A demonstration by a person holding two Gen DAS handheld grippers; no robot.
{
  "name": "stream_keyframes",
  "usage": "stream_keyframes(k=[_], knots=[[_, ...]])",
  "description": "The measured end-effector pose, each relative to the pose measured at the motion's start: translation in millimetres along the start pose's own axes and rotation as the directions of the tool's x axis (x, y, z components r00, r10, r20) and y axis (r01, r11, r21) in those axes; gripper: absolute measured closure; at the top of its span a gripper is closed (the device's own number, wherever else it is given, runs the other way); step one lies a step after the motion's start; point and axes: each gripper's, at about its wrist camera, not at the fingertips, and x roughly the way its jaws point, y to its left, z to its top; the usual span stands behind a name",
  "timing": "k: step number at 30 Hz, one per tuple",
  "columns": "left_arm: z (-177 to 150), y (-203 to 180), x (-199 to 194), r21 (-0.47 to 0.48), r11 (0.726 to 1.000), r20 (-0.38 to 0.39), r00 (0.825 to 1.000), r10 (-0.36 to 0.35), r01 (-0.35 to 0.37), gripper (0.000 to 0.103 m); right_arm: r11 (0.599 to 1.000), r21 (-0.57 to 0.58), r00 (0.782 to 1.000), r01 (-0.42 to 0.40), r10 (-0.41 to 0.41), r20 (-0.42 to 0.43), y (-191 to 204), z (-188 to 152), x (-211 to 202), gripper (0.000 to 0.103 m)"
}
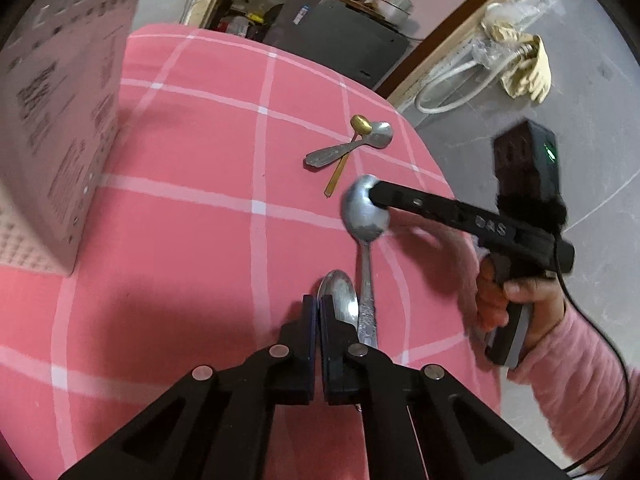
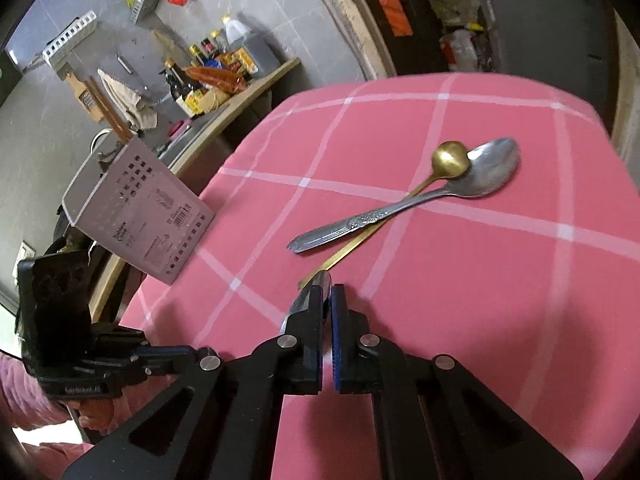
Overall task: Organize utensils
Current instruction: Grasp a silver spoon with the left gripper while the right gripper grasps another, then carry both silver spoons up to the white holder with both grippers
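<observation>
left claw [image 1: 318, 312] clamped on spoon [image 1: 340, 294] | right claw [image 2: 327, 296] clamped on spoon bowl [image 1: 365, 210] | box [image 2: 154, 210] print unreadable

The left gripper [image 1: 318, 308] hides the handle of the spoon [image 1: 340, 292] it pinches. The right gripper [image 2: 327, 300] covers most of its spoon [image 2: 306, 298], leaving only a rim visible. Print on the box [image 1: 60, 128] left of the tongs is too blurred to read.

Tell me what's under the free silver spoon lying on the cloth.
Under the silver spoon lies the gold spoon, crossing beneath its neck; its bowl and handle end show, the middle is covered. Beneath both is the pink cloth.
</observation>
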Motion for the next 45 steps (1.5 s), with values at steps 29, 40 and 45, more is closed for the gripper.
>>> stream_keyframes(k=[29, 40, 45], knots=[[30, -35, -198, 0.07, 0.991, 0.444, 0.893, 0.074, -0.117, 0.102, 0.97, -0.016, 0.813, 0.243, -0.195, 0.548, 148, 27, -188, 0.101], [92, -7, -273, 0.052, 0.962, 0.692, 0.704, 0.159, -0.268, 0.102, 0.912, -0.133, 0.711, 0.389, -0.205, 0.673, 272, 101, -151, 0.101], [100, 1, -256, 0.082, 0.914, 0.768, 0.609, 0.196, -0.398, 0.102, 0.844, -0.193, 0.687, 0.5, -0.25, 0.682, 304, 97, -113, 0.101]])
